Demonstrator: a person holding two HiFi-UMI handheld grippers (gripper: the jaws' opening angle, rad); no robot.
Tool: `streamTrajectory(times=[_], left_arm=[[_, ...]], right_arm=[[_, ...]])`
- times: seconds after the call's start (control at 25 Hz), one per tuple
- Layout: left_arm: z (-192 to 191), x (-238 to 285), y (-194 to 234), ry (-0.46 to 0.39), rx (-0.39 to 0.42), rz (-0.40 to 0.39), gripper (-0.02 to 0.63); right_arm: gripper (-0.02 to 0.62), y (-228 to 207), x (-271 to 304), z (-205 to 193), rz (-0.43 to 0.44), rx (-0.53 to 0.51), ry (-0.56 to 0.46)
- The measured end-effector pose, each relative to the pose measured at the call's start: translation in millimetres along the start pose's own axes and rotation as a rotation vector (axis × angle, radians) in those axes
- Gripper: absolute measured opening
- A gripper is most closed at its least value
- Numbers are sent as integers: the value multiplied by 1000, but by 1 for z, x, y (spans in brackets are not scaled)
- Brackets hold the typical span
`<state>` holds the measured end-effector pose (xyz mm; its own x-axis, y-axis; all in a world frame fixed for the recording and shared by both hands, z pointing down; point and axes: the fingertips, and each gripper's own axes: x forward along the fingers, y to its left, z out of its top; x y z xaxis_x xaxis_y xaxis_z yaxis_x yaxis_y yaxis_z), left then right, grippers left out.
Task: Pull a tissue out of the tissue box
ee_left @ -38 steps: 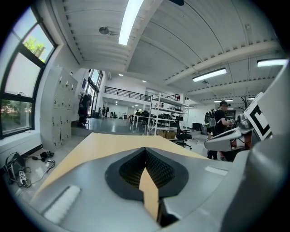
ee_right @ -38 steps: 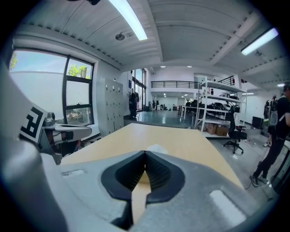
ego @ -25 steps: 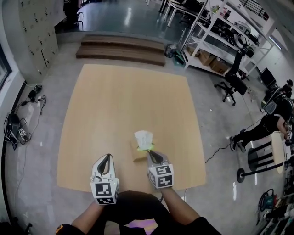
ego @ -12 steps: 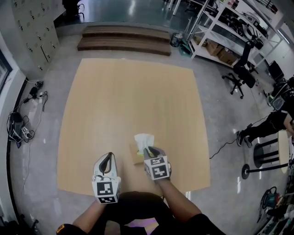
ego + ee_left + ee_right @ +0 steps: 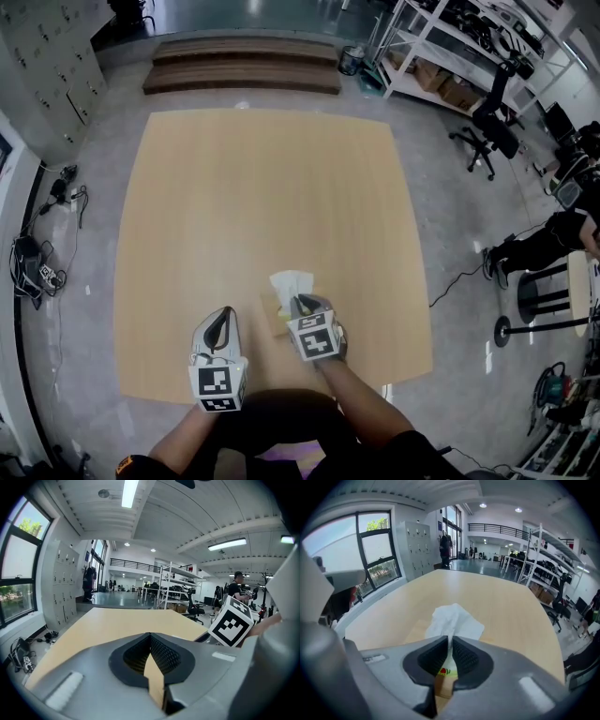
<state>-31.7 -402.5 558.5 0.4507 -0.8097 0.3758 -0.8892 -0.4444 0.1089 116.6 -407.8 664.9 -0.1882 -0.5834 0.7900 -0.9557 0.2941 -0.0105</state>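
A brown cardboard tissue box (image 5: pixel 274 317) sits on the wooden table (image 5: pixel 262 187) near its front edge, with a white tissue (image 5: pixel 291 283) standing up out of it. My right gripper (image 5: pixel 302 303) is right at the tissue from the near side. In the right gripper view its jaws (image 5: pixel 450 641) are pressed together on the lower part of the tissue (image 5: pixel 454 619), and the box (image 5: pixel 416 631) shows below. My left gripper (image 5: pixel 220 319) hovers to the left of the box, shut and empty (image 5: pixel 150 637).
The table's front edge runs just below both grippers. Steps (image 5: pixel 244 73) lie beyond the far edge, metal shelves (image 5: pixel 450 47) and an office chair (image 5: pixel 487 131) at the right, and cables (image 5: pixel 37 262) on the floor at the left.
My right gripper has moved forward and left onto the tissue and now holds it. The left gripper has stayed about where it was.
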Motion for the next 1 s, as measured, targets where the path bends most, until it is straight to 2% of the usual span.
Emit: streamTrajectory(times=[0.08,0.28,0.4,0.76,1.0], left_arm=[[-1,3,-1,5,-4,-14,18],[2,3,2,-1,-8,-30,18],[4,1,3,-15,-9,-40,18],[9,-16,-3,-61,-21,-65,18],[5,-39,-2,-83,-19,-82,18]], right_arm=[[1,-2,1,0,-6,0,-2],[-3,-3,-16,9,-29,47,-37],[-3,-12,-33,17,-68,75,-110],[-3,-13,-115,51,-129,143,-419],[-3,11,-146,49,-150,139,-489]])
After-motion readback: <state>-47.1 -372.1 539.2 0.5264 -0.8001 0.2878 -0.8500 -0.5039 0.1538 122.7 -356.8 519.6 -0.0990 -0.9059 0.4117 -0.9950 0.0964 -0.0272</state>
